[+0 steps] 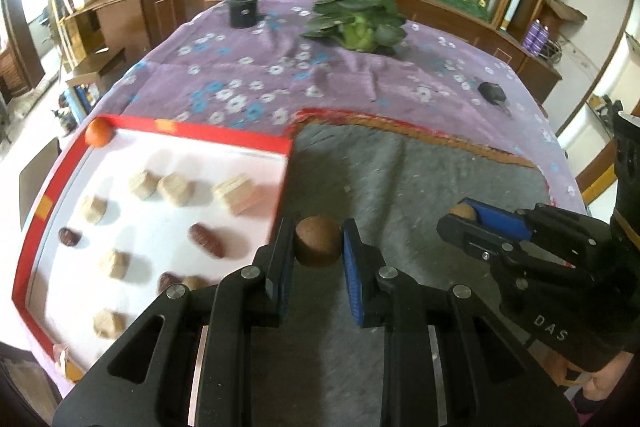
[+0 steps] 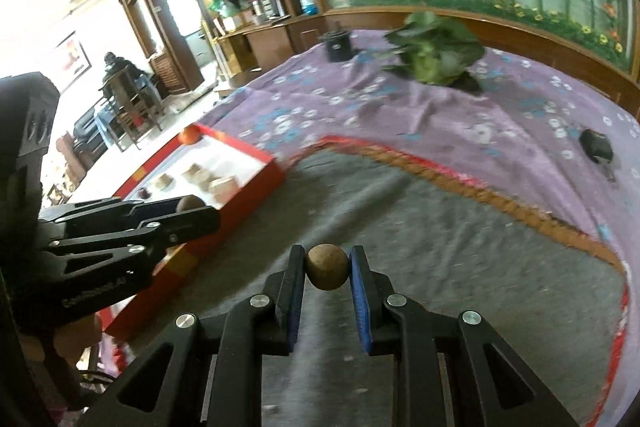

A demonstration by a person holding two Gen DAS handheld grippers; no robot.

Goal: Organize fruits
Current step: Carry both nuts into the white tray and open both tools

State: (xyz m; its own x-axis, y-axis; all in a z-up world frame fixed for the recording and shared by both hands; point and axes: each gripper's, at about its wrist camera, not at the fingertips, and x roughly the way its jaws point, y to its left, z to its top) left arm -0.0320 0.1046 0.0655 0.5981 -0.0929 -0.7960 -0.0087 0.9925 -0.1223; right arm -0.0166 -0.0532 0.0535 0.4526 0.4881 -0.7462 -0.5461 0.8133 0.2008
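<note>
My left gripper [image 1: 318, 241] is clamped on a round brown fruit [image 1: 318, 242], which sits between the black pad on one side and the blue pad on the other, both pressing its flanks. It hangs above a grey mat [image 1: 420, 179], just beside the near right corner of a red-rimmed tray [image 1: 224, 133].

My right gripper [image 2: 327, 267] is likewise closed on a second brown fruit [image 2: 327, 266], a little paler and of similar round shape, held at the fingertips over the same grey mat. In the left wrist view this gripper comes in from the right edge, the fruit just showing at its tip; in the right wrist view the left gripper comes in from the left edge, its fruit at the tray's near wall.

The tray has a white floor. On it lie several pale tan, blocky pieces [image 1: 176, 189] in loose rows, and a few dark red, oval fruits [image 1: 206, 239] among them. A small orange fruit [image 1: 99, 133] rests in the far left corner, against the red rim.

The mat lies on a purple cloth with white and blue flowers [image 1: 240, 83], its edge trimmed in red and orange. Farther back on the cloth stand a leafy green vegetable [image 1: 358, 21] and a black cylindrical object [image 1: 243, 11], well apart. A small dark object like a car key [image 1: 492, 93] lies on the cloth to the right. Motion blur softens the tray contents.
</note>
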